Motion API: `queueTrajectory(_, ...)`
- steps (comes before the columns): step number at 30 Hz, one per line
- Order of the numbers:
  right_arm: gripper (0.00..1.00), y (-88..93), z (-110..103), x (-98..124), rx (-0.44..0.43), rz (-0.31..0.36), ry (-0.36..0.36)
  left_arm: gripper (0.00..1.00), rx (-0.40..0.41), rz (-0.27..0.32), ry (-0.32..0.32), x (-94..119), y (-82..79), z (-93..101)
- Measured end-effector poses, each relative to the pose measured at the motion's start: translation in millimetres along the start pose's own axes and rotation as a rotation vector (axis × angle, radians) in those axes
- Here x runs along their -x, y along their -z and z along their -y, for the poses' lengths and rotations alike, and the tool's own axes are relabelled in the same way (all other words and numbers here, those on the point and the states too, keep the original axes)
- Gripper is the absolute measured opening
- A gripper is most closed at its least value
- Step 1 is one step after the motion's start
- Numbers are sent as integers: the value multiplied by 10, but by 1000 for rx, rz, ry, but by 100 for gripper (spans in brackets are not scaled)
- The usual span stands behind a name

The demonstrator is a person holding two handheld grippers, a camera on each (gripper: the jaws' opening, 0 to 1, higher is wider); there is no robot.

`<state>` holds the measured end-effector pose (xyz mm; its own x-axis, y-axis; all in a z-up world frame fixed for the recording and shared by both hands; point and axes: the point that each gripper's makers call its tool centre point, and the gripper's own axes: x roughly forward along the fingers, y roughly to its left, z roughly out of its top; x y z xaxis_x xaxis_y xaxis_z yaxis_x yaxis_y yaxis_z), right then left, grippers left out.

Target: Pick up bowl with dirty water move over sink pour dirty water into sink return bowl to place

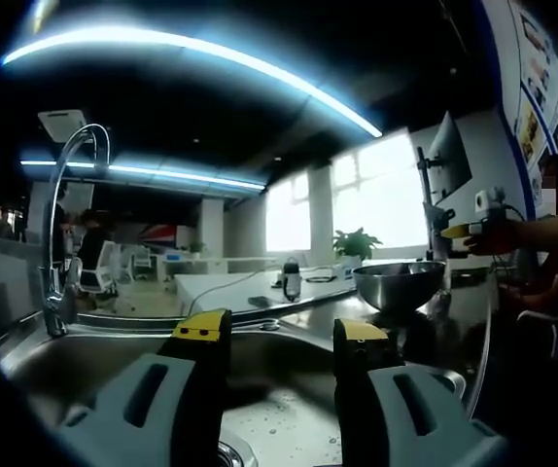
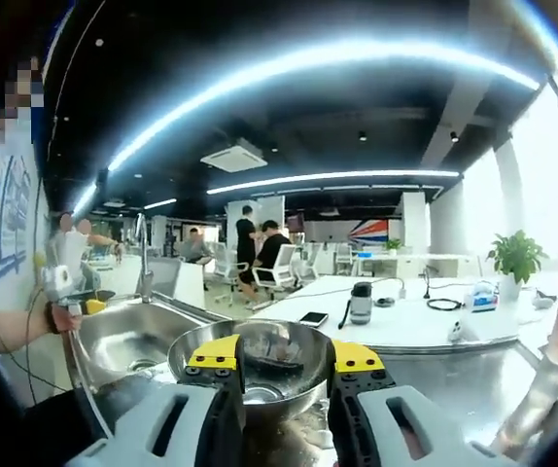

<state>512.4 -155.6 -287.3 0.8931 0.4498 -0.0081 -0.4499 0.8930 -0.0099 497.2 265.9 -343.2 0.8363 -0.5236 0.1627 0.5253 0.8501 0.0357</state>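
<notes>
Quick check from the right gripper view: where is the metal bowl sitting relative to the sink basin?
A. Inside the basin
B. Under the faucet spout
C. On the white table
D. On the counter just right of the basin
D: the metal bowl rests on the steel counter, with the sink basin to its left.

- Steel bowl [image 2: 260, 365] sits upright on the counter, a little water pooled inside.
- Steel sink [image 2: 123, 336] lies at its nine o'clock, basin open.

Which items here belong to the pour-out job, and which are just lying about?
Job items:
- steel bowl, between the open right tool jaws
- sink, under the open left tool
- faucet

Lying about:
- phone
- dark bottle
- potted plant
- monitor
</notes>
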Motion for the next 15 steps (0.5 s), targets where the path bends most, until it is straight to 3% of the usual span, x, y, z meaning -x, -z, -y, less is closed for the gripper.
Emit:
queueTrajectory(4, 25, -30, -8, -52, -31, -26, -4, 41, -1, 4, 2, 0, -8, 6)
queueTrajectory(8, 26, -9, 19, -115, 6, -54, 10, 41, 2, 4, -1, -2, -8, 1)
queueTrajectory(15, 27, 53, 100, -233, -39, -121, 31, 41, 1, -9, 0, -10, 18, 0)
